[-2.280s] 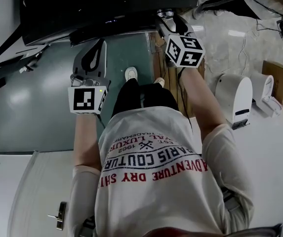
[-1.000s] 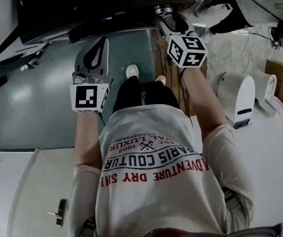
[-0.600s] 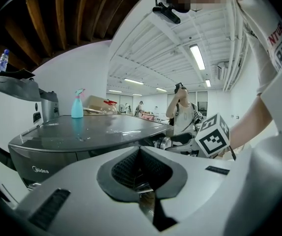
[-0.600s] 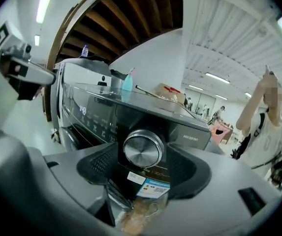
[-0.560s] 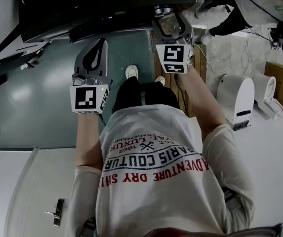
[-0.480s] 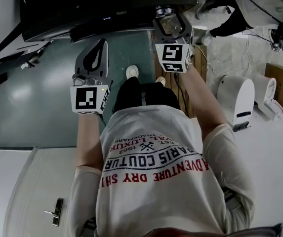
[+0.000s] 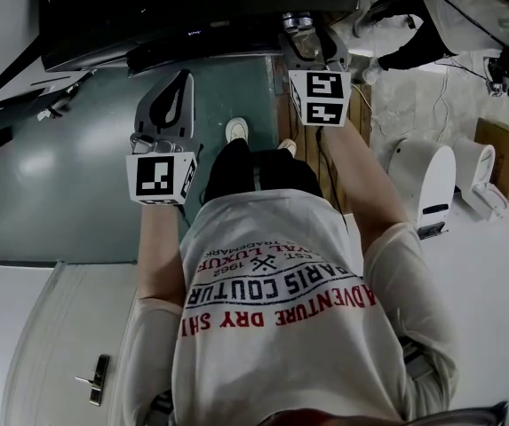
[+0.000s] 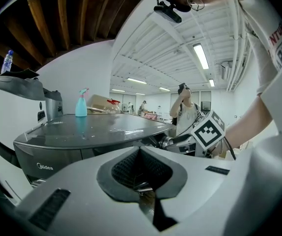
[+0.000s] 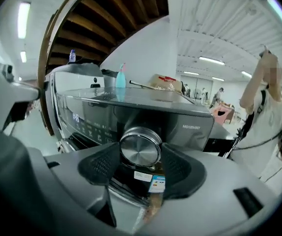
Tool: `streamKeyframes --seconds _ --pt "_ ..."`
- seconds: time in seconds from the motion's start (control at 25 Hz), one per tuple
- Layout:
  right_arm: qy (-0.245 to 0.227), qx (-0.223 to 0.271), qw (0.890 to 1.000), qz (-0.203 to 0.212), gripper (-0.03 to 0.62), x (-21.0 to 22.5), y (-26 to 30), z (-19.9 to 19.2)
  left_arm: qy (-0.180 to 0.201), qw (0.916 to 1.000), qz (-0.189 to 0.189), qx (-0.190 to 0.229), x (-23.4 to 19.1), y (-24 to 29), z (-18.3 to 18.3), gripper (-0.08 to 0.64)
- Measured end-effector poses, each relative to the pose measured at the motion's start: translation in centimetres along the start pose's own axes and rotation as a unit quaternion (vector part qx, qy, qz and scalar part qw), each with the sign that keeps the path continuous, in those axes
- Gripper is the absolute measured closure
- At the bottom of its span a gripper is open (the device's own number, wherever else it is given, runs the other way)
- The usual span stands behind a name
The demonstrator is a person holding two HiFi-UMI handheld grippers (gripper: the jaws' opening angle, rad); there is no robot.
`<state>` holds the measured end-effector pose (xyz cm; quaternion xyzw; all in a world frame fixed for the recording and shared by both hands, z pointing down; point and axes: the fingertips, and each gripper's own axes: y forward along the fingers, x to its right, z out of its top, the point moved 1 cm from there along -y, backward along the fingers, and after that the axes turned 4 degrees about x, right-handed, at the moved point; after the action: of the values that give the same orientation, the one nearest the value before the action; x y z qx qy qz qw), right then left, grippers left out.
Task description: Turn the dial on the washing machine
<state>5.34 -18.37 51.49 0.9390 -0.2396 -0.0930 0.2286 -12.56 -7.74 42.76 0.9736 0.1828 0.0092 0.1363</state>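
The dial (image 9: 140, 148) sits between the closing jaws of the right gripper (image 9: 140, 167), on the front of the washing machine (image 9: 131, 109) straight ahead; a spray bottle (image 9: 120, 77) stands on the machine's top, beyond the dial and slightly left; the left gripper (image 7: 181, 82) hangs to the right gripper's left, short of the machine; a person (image 9: 273, 127) stands off right.

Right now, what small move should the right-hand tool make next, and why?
Probably finish squeezing before any twist. The right tool's jaws are closing with the shiny dial between the pads, on the washing machine's front, and I can't see a firm press yet; twisting early would likely slip.
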Motion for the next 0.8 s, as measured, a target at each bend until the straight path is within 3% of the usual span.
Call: streamKeyframes --seconds 0.16,0.28,0.4,0.52,0.64,0.8 --pt "0.108 0.007 0.994 0.033 0.311 0.6 0.0 -0.6 0.000 1.0000 -0.003 0.001 0.2 0.2 0.2 0.545" --pt "0.133 0.012 0.989 0.056 0.311 0.7 0.0 -0.6 0.002 1.0000 -0.005 0.001 0.1 0.5 0.4 0.545" --pt "0.093 0.019 0.994 0.052 0.310 0.7 -0.1 -0.4 0.005 0.9999 -0.010 0.001 0.1 0.6 0.4 0.545" --pt "-0.007 0.038 0.999 0.025 0.300 -0.5 -0.8 0.3 0.005 0.9999 -0.011 -0.001 0.1 0.6 0.2 0.545" --pt "-0.097 0.050 0.994 -0.013 0.285 -1.4 -1.2 0.2 0.005 0.9999 -0.015 -0.002 0.1 0.7 0.2 0.545" --pt "-0.135 0.041 0.988 -0.060 0.285 -0.4 -0.6 -0.1 0.005 0.9998 -0.020 -0.003 -0.1 0.9 -0.1 0.545"
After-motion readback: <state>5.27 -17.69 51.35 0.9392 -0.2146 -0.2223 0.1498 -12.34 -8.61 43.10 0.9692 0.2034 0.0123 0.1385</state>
